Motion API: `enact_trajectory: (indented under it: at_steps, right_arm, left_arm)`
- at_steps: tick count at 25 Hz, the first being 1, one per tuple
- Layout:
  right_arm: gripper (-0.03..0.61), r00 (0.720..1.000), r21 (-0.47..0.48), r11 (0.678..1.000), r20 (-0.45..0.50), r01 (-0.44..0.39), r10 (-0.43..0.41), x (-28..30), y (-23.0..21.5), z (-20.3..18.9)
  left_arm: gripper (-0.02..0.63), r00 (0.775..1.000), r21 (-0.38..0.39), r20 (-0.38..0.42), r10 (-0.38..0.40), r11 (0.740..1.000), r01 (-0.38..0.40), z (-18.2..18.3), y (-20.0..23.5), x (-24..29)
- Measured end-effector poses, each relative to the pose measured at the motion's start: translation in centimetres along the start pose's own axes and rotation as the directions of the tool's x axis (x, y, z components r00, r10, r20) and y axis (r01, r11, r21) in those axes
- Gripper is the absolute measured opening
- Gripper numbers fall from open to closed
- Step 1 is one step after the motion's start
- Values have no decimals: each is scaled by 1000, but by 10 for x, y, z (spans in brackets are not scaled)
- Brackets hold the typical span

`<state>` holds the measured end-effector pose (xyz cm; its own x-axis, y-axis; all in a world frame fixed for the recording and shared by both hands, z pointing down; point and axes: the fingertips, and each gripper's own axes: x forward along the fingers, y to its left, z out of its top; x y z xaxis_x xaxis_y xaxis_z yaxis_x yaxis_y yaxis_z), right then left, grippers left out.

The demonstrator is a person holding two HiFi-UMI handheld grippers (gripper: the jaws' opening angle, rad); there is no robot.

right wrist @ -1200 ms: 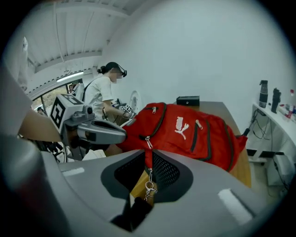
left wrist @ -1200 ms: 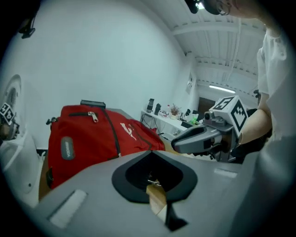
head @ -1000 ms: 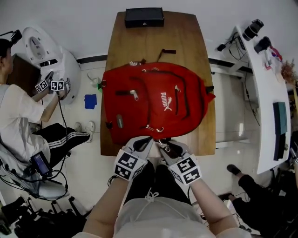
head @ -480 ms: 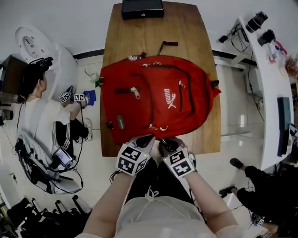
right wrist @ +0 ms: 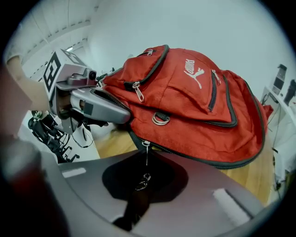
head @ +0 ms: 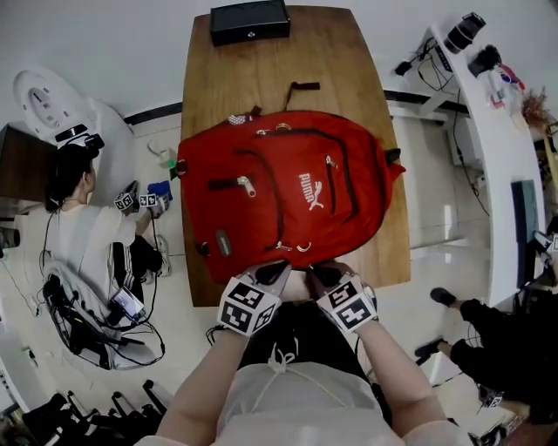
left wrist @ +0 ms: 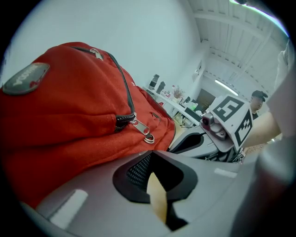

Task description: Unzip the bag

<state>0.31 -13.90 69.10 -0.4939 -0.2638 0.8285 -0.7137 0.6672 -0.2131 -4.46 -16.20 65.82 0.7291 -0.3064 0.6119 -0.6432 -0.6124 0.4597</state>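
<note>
One red backpack (head: 288,192) lies flat on the wooden table (head: 261,78), with a black box (head: 249,21) at the far end and a seated person (head: 87,235) off to the left. Its soft fabric bulges into rounded pockets edged with dark zips. At its near edge the right gripper (head: 324,274) has its jaws closing on the thin metal zipper pull (right wrist: 143,178), while the left gripper (head: 274,272) beside it has its jaws narrowly apart and empty.

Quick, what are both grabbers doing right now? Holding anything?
Left gripper: slightly open, nothing between its jaws.
Right gripper: jaws closing on the zipper pull of the red bag.
</note>
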Motion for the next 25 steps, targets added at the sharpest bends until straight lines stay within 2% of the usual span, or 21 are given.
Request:
enact_trajectory:
  at_steps: [3, 10, 15, 20, 25]
  right_arm:
    - [12, 1000, 21, 999, -13, 26, -26, -10, -15, -9]
    - [12, 999, 71, 997, -35, 34, -32, -34, -52, -31]
    - [12, 998, 77, 997, -62, 10, -6, -48, -79, -40]
    - [14, 994, 80, 997, -108, 4, 5, -55, -99, -44]
    - [14, 990, 39, 999, -142, 9, -4, -64, -121, -46]
  left_arm:
    - [6, 1000, -2, -23, -18, 1000, 18, -2, -1, 0]
    - [6, 999, -97, -35, -12, 995, 8, 2, 1, -3]
    - [6, 996, -145, -46, 81, 986, -87, 5, 7, 3]
    - [6, 976, -183, -68, 205, 959, -214, 4, 19, 6]
    - [6, 966, -216, -74, 249, 941, -260, 3, 21, 11]
